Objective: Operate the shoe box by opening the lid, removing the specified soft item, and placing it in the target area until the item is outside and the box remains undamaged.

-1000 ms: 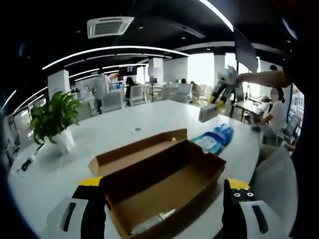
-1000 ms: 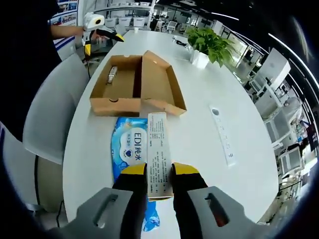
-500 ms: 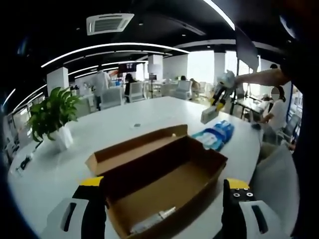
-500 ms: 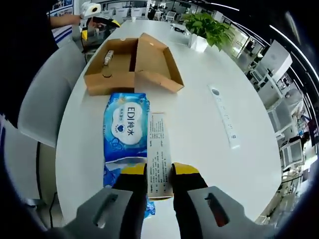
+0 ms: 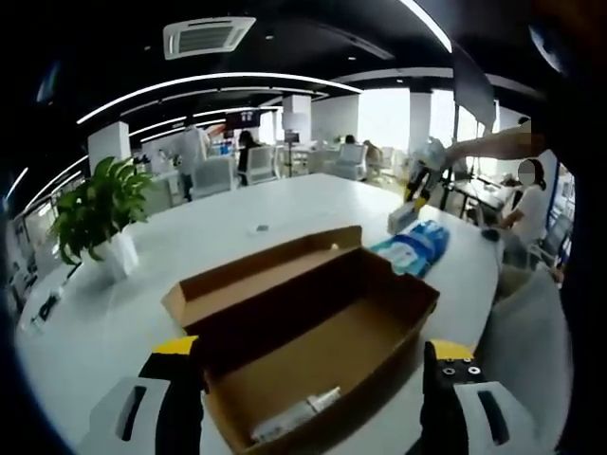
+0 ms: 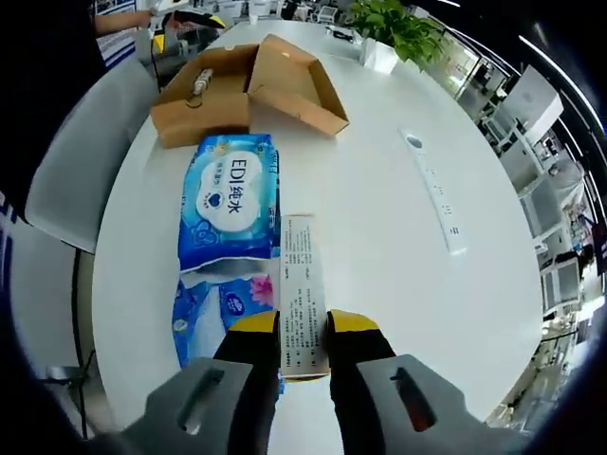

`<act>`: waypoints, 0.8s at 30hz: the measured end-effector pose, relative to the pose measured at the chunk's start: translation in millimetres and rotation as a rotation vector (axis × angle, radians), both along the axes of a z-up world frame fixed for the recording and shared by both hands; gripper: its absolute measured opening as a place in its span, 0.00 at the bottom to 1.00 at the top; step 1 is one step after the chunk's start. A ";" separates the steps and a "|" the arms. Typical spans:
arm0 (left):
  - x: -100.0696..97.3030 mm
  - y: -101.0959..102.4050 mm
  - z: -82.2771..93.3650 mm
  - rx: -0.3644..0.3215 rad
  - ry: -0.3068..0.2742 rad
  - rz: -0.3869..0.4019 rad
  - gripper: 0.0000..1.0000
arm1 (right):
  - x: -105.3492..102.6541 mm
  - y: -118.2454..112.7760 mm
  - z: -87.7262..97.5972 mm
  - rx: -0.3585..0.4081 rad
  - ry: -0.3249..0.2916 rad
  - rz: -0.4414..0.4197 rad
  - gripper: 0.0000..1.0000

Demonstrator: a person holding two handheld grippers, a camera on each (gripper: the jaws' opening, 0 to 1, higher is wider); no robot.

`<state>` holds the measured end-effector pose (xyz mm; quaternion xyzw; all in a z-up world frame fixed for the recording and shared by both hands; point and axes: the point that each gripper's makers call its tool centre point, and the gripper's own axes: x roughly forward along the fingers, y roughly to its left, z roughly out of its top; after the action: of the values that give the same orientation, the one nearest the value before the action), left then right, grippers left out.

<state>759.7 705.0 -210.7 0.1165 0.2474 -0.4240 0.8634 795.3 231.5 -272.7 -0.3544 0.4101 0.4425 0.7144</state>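
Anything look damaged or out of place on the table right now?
Nothing stands out. The shoe box sits open and looks intact, blue wipe packs lie flat beside it, and the right tool grips a printed carton.

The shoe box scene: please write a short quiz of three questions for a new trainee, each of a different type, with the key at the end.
1. True or false: the lid of the shoe box is closed.
2. Multiple choice: what does the right gripper hold between its jaws? A) a potted plant B) a narrow printed carton C) nothing
3. Fill in: the blue wipes packs lie on the white ____, outside the box.

Key
1. False. The lid is folded open, and a small item lies on the box floor.
2. B, the narrow printed carton.
3. table.
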 end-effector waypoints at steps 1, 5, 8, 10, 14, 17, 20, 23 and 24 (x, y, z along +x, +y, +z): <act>0.0 0.1 -0.8 0.002 0.002 -0.001 0.98 | -1.1 -0.2 -1.4 -0.004 0.003 0.002 0.16; -4.0 -4.2 -2.6 0.009 0.010 -0.004 0.97 | -5.4 -4.7 -11.1 -0.025 0.018 0.010 0.16; -9.0 -9.2 -2.8 0.015 0.017 -0.007 0.96 | -7.8 -11.0 -18.8 -0.041 0.029 0.019 0.16; -11.8 -11.7 -2.5 0.015 0.021 -0.009 0.96 | -8.7 -12.2 -19.5 -0.043 0.029 0.017 0.16; -13.8 -13.6 -0.7 0.015 0.022 -0.008 0.97 | -10.6 -21.5 -27.0 -0.084 0.037 0.038 0.16; -14.3 -13.5 0.3 0.018 0.022 -0.007 0.97 | -10.8 -29.0 -35.0 -0.113 0.046 0.050 0.17; -15.9 -13.0 2.8 0.016 0.020 0.000 0.97 | -10.3 -32.9 -39.2 -0.125 0.057 0.052 0.16; -17.4 -11.1 4.2 0.010 0.019 0.012 0.97 | -9.6 -34.0 -41.9 -0.139 0.060 0.059 0.16; -17.3 -9.5 3.5 0.011 0.020 0.015 0.97 | -9.3 -34.1 -42.9 -0.140 0.063 0.057 0.16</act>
<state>742.4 695.6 -207.2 0.1152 0.2594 -0.4173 0.8633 786.0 197.4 -315.5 -0.4010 0.4522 0.4440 0.6616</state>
